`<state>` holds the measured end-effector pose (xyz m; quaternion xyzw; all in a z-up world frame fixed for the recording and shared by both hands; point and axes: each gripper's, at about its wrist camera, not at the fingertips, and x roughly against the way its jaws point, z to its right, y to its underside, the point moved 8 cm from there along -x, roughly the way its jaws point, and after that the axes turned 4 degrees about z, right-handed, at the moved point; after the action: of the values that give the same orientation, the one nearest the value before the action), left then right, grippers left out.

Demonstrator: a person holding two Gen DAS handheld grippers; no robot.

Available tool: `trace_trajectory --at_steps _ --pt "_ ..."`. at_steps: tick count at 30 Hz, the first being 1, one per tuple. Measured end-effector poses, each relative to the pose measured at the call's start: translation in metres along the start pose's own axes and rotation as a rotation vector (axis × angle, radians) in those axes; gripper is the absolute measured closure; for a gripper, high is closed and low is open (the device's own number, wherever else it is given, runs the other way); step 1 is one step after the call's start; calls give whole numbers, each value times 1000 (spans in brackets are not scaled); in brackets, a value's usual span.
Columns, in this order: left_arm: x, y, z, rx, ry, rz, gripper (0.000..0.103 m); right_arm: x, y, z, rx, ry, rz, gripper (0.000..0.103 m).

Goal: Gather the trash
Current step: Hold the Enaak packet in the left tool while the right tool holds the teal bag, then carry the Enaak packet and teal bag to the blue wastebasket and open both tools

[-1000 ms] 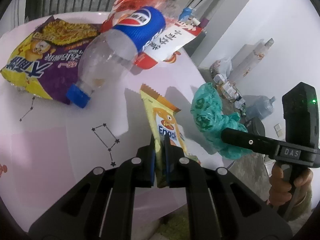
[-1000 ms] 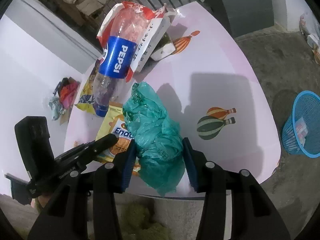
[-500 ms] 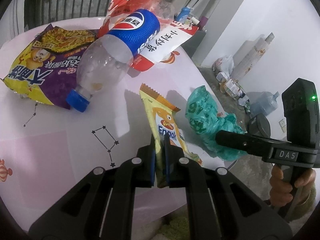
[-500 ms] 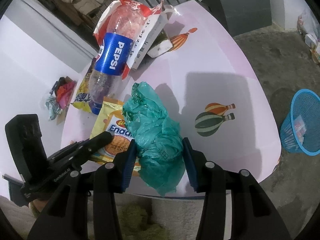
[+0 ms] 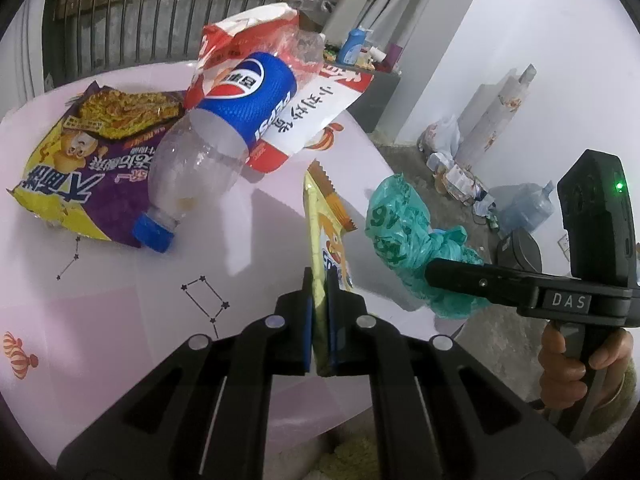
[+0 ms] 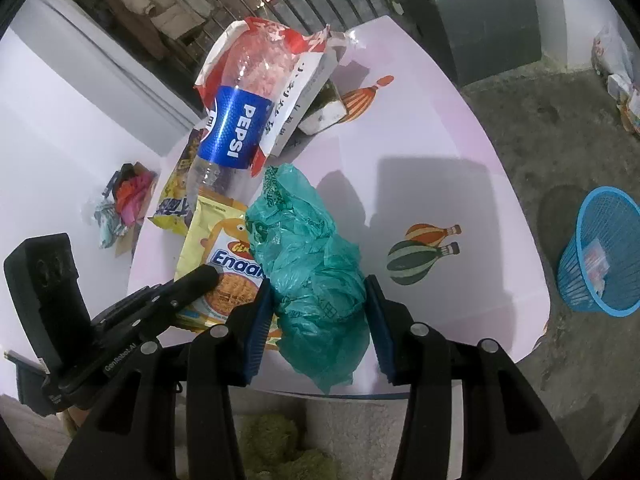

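My left gripper point(image 5: 319, 312) jaws pinch the yellow wrapper point(image 5: 325, 236); right gripper point(image 6: 318, 316) jaws squeeze the green bag point(image 6: 308, 256). Risk: the slack bag slipping out before reaching the blue basket point(image 6: 600, 256).

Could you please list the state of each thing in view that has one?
Left gripper: shut on yellow wrapper.
Right gripper: shut on green bag.
Pepsi bottle: capped, lying on its side, apparently empty.
Red-and-white bag: torn open.
Blue basket: upright, holding a little trash.
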<state>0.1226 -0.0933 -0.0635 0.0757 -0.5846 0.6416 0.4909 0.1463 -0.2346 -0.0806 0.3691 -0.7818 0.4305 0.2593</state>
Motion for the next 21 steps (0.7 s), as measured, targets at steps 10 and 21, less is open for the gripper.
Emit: trace_trajectory --at_steps 10,21 --pt "13 -7 9 -27 -4 39 99 14 -5 0 0 -9 35 58" --pt "23 -22 20 -52 14 79 99 41 -6 6 -16 4 106 58"
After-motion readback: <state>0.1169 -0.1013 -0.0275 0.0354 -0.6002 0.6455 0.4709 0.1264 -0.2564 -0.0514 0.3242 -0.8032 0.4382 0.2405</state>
